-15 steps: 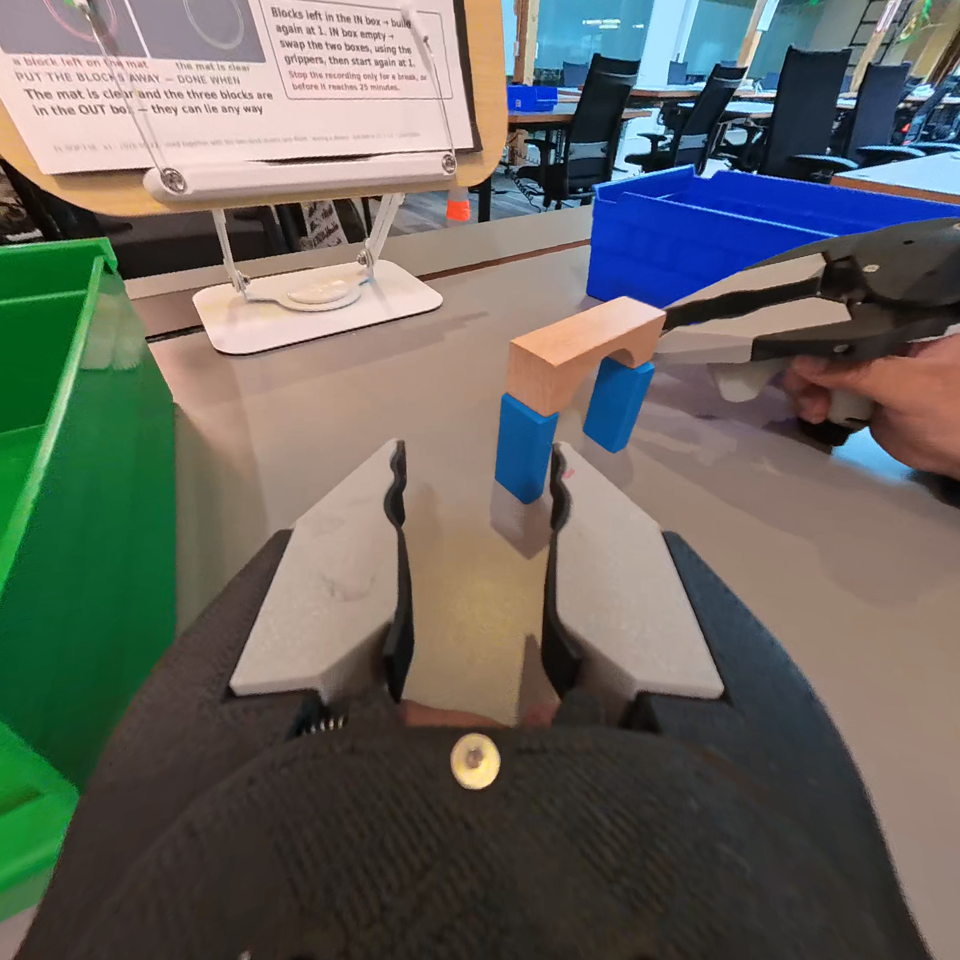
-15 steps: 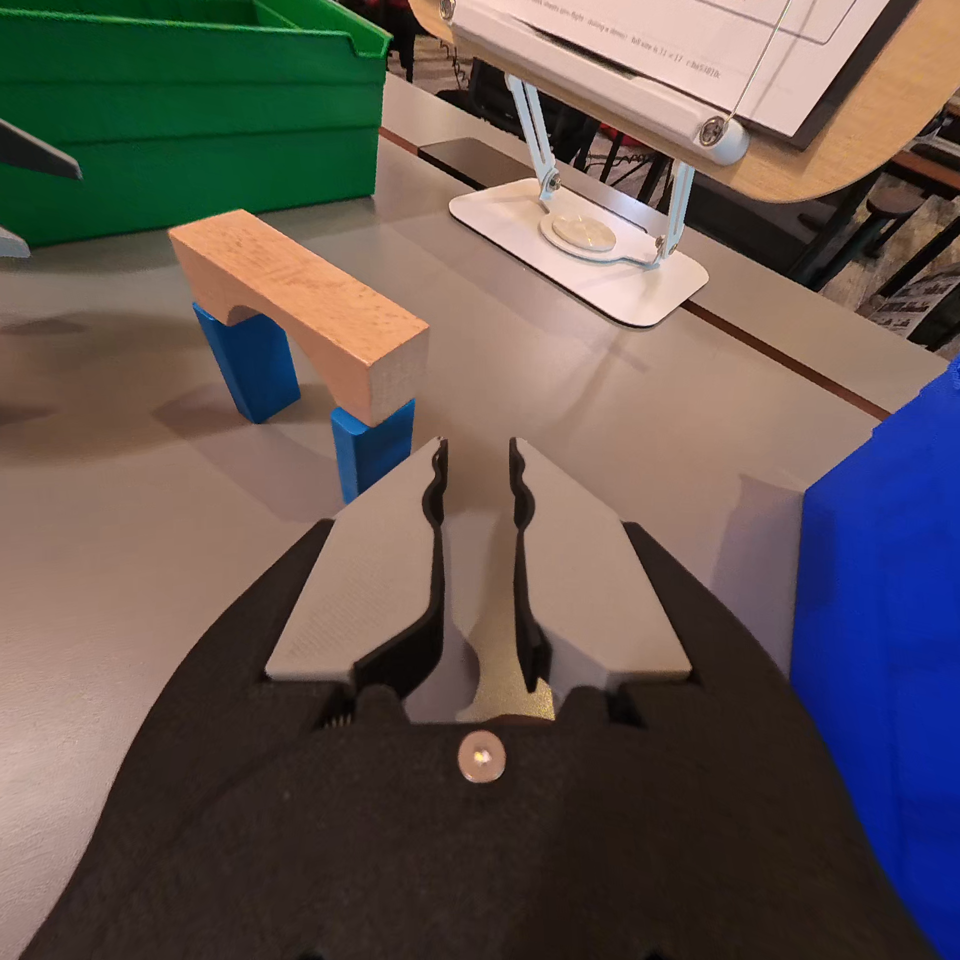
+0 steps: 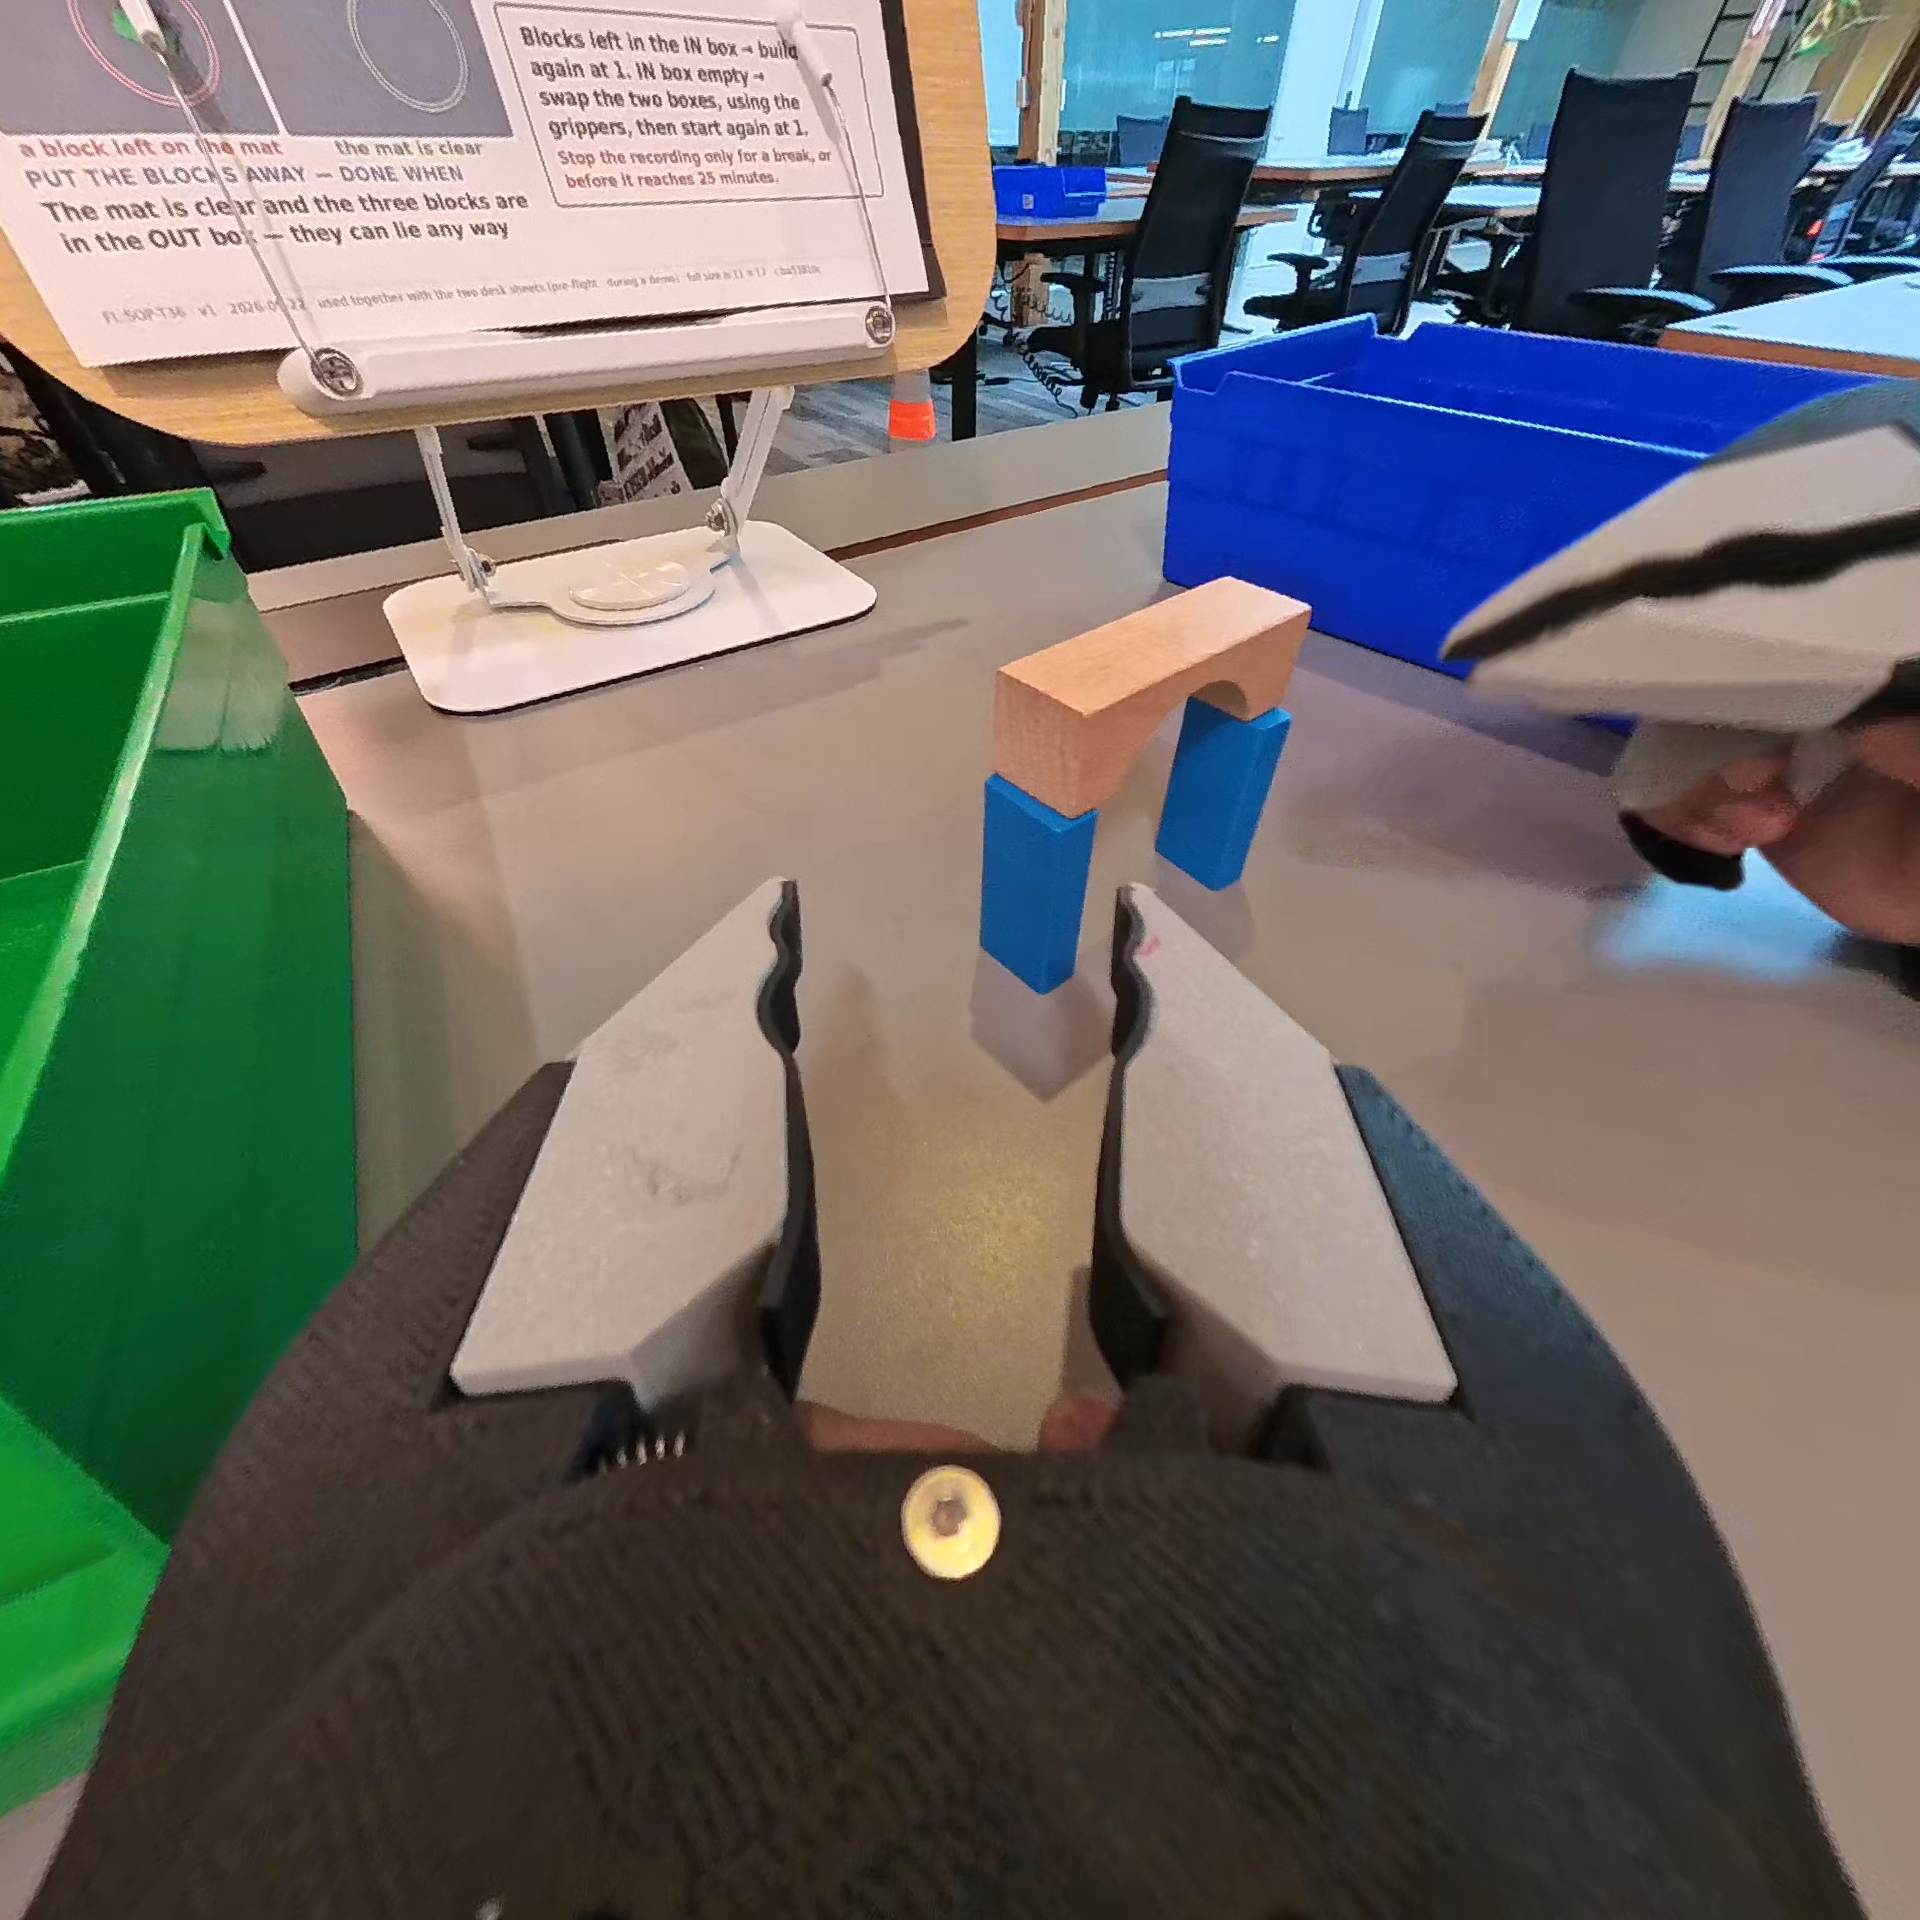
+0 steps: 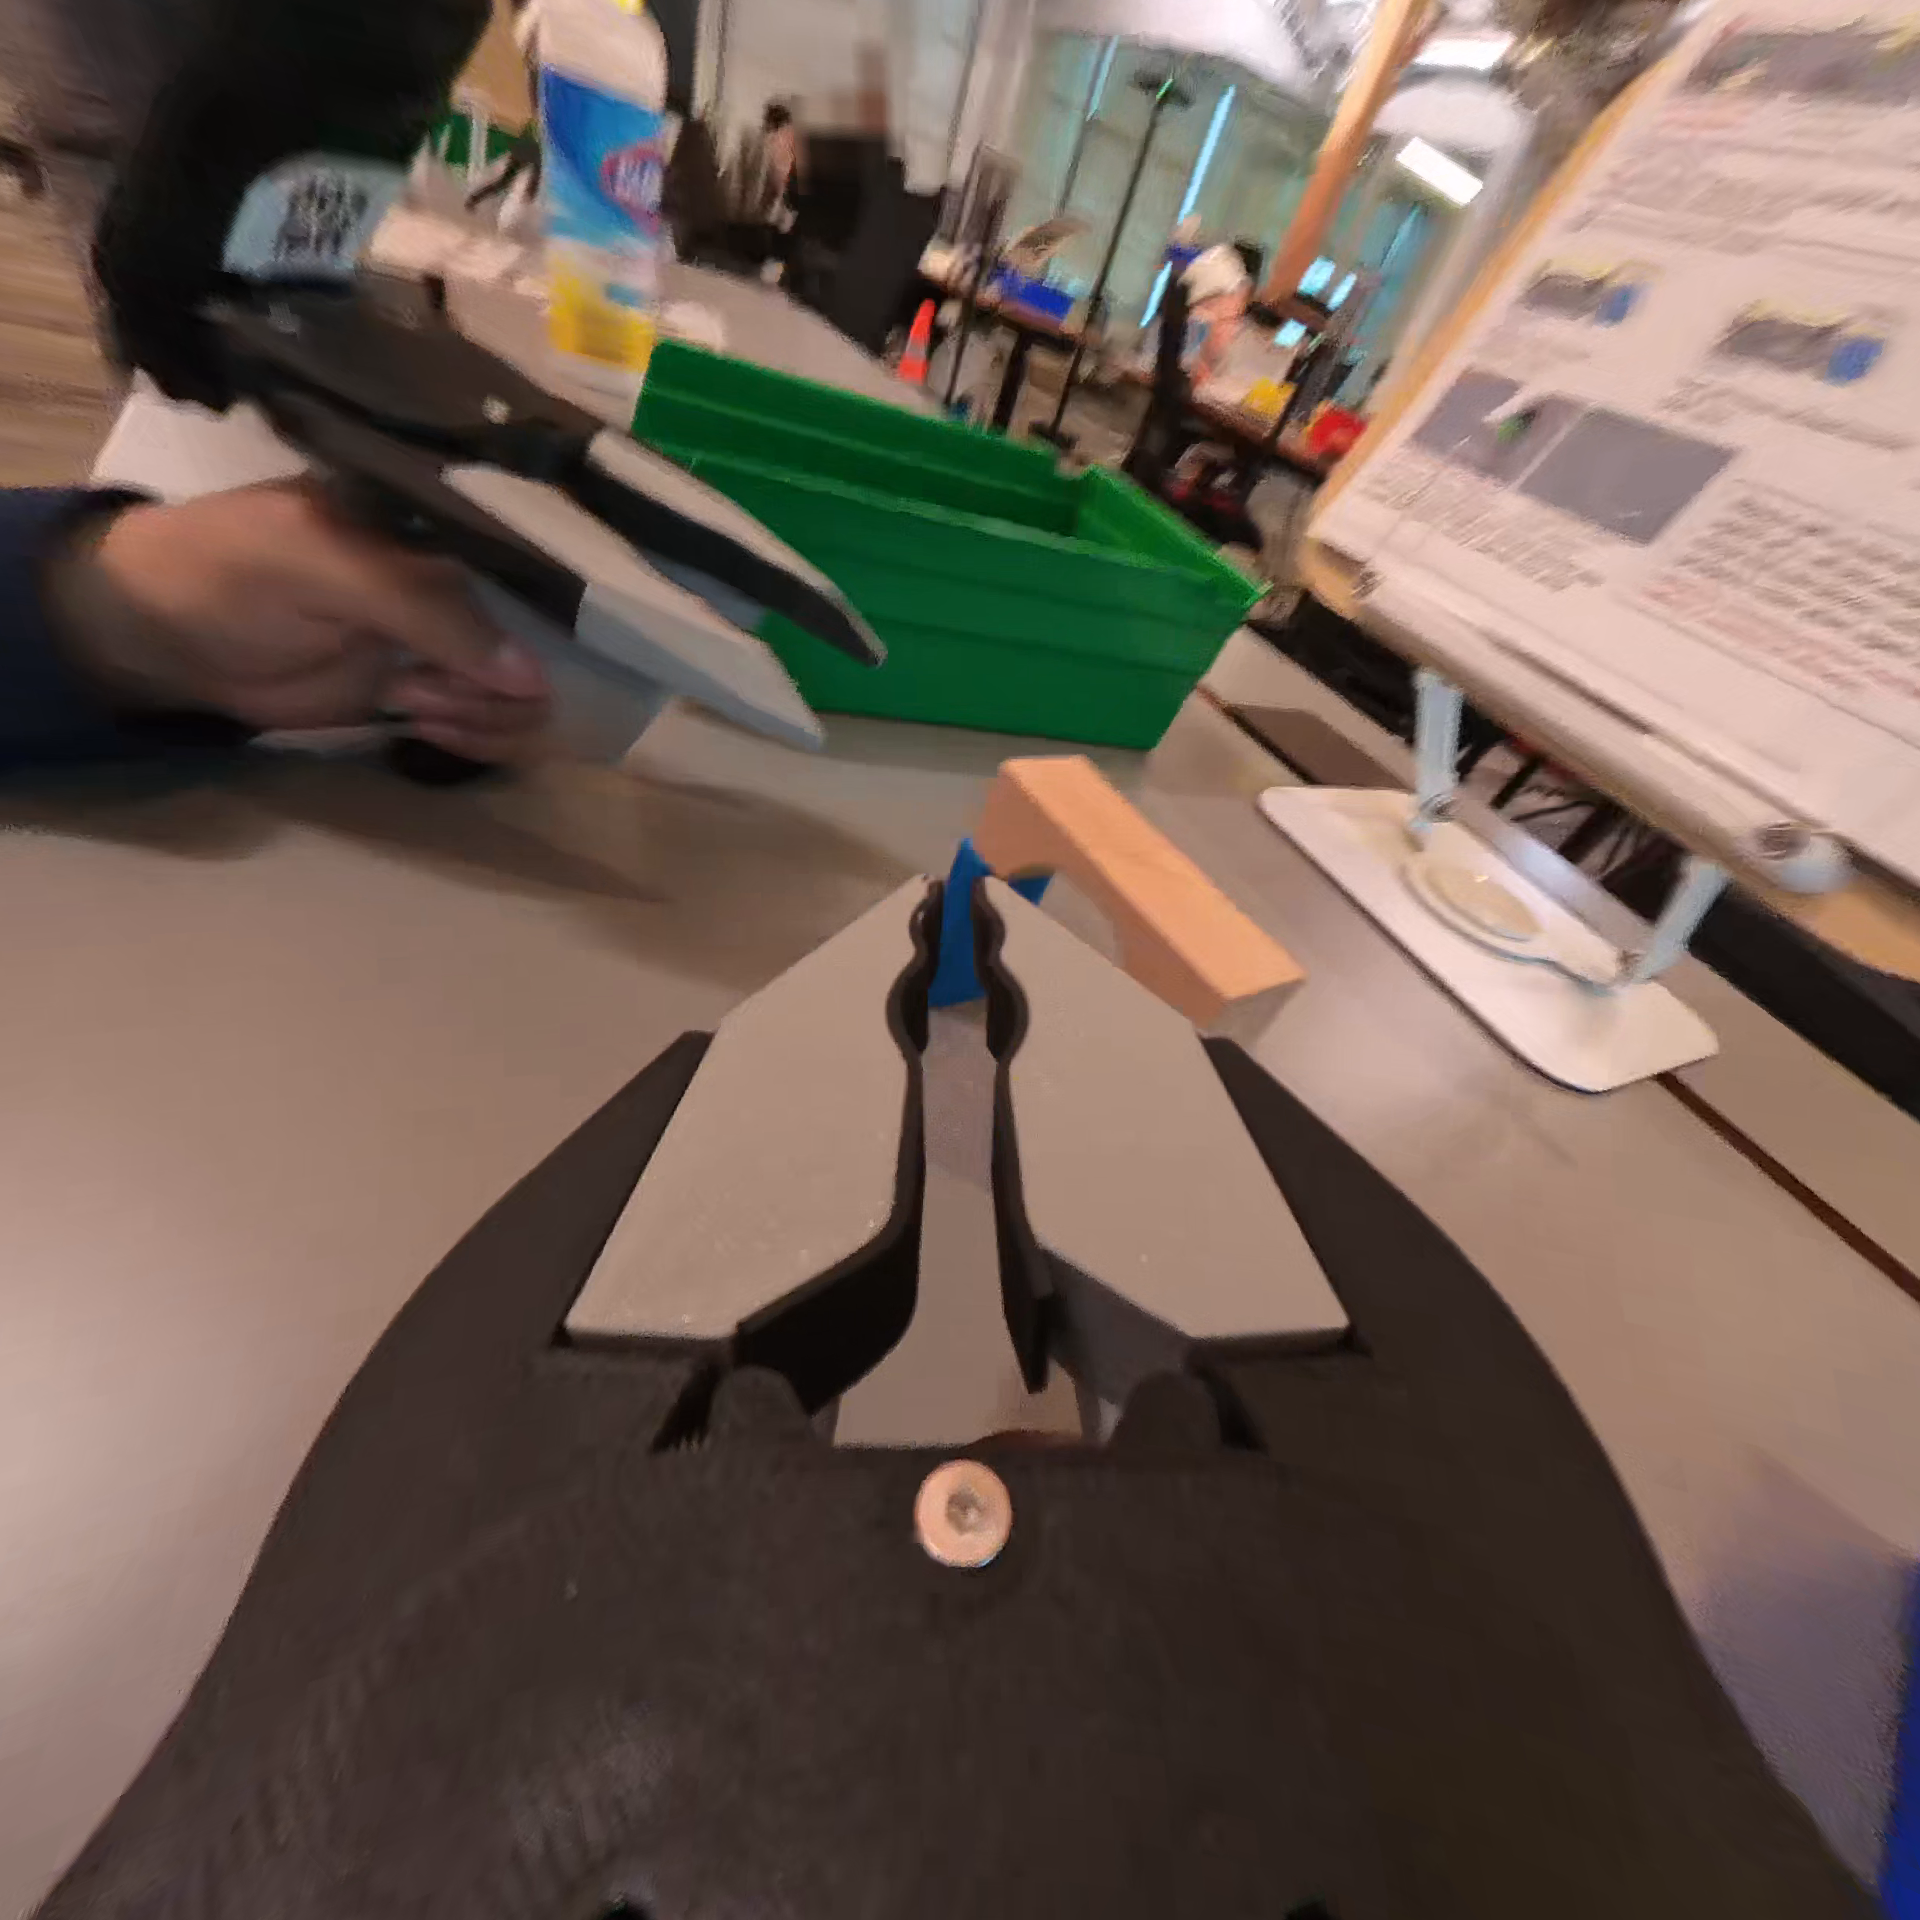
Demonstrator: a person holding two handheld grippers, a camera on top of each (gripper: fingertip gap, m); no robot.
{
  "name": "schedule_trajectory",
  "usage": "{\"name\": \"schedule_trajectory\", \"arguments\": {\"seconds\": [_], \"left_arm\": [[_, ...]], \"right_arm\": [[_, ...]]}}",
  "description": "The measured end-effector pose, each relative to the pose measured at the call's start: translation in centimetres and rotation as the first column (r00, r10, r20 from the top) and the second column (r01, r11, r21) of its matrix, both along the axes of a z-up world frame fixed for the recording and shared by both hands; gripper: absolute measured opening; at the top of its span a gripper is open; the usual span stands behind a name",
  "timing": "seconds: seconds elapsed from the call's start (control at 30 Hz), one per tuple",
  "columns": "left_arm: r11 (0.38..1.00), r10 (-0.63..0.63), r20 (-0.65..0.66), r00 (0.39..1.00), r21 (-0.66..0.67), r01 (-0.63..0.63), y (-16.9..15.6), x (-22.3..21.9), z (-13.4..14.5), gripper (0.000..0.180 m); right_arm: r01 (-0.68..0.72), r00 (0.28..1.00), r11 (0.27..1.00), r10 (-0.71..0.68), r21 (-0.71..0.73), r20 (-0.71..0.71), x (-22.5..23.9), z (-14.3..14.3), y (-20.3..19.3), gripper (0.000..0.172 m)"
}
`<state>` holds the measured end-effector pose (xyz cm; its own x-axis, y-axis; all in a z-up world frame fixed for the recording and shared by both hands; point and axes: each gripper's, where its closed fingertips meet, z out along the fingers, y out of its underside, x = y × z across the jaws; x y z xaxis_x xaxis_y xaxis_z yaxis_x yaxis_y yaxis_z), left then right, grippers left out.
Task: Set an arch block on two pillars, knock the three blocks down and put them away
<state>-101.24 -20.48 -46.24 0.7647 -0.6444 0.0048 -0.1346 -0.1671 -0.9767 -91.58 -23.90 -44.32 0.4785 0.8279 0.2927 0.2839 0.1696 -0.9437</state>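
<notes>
The smooth pale beech-wood arch block (image 3: 1132,675) rests across two upright, matte blue rectangular pillars (image 3: 1034,883) on the grey table (image 3: 623,831), so the structure looks ready to be knocked over. The left tongs (image 3: 956,940) gape open and empty just short of the nearer pillar. The right tongs (image 4: 956,914), blurred, appear pinched shut, perhaps to serve as a pushing tip.

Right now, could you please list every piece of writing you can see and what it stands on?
Printed sheet on the stand: lines of print, which I do not copy.
Bottle label: blurred, unreadable.
Arch block, blue pillars, green bin, blue bin: no writing shows.
</notes>
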Motion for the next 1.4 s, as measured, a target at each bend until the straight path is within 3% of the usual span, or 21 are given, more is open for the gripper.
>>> {"name": "schedule_trajectory", "arguments": {"seconds": [0.13, 0.3, 0.37, 0.47, 0.73, 0.83, 0.97, 1.13, 1.4], "left_arm": [[1.0, -0.002, -0.007, 1.0, -0.003, 0.002, 0.0, 0.1, -0.1, 0.058], [1.0, -0.003, -0.013, 1.0, -0.014, 0.002, 0.1, 0.1, -0.3, 0.058], [1.0, -0.002, -0.014, 1.0, -0.014, 0.002, 0.1, 0.2, -0.3, 0.058], [1.0, -0.003, -0.018, 1.0, -0.018, 0.002, 0.1, 0.2, -0.4, 0.058], [1.0, 0.0, -0.015, 1.0, -0.011, 0.0, 0.1, 0.2, -0.3, 0.058], [1.0, 0.003, 0.001, 1.0, -0.009, -0.003, 0.1, 0.0, -0.1, 0.058], [1.0, -0.004, -0.004, 1.0, -0.011, 0.004, 0.0, 0.1, -0.2, 0.058], [1.0, -0.006, -0.011, 1.0, -0.007, 0.006, -0.1, 0.1, -0.2, 0.058], [1.0, -0.003, -0.006, 1.0, -0.01, 0.003, -0.1, 0.0, -0.2, 0.058]], "right_arm": [[0.014, 0.978, 0.997, 0.003, -0.079, 0.208, -1.4, -4.5, 1.0, 0.0], [0.393, 0.868, 0.918, -0.353, -0.05, 0.348, 2.2, -6.5, 6.9, 0.004], [0.358, 0.886, 0.932, -0.319, -0.06, 0.337, 1.7, -6.4, 6.7, 0.011], [0.29, 0.906, 0.957, -0.274, -0.003, 0.322, 0.0, -5.8, 5.9, 0.004], [0.178, 0.887, 0.977, -0.212, 0.121, 0.411, -7.8, -6.6, 5.4, 0.0], [0.187, 0.854, 0.968, -0.244, 0.167, 0.46, -8.7, -7.2, 5.6, 0.0], [0.297, 0.813, 0.935, -0.354, 0.194, 0.463, -6.2, -7.0, 7.2, 0.0], [0.567, 0.75, 0.823, -0.532, 0.033, 0.392, 0.9, -6.5, 10.2, 0.0], [0.692, 0.717, 0.708, -0.65, -0.14, 0.252, 8.9, -5.1, 11.1, 0.0]]}}
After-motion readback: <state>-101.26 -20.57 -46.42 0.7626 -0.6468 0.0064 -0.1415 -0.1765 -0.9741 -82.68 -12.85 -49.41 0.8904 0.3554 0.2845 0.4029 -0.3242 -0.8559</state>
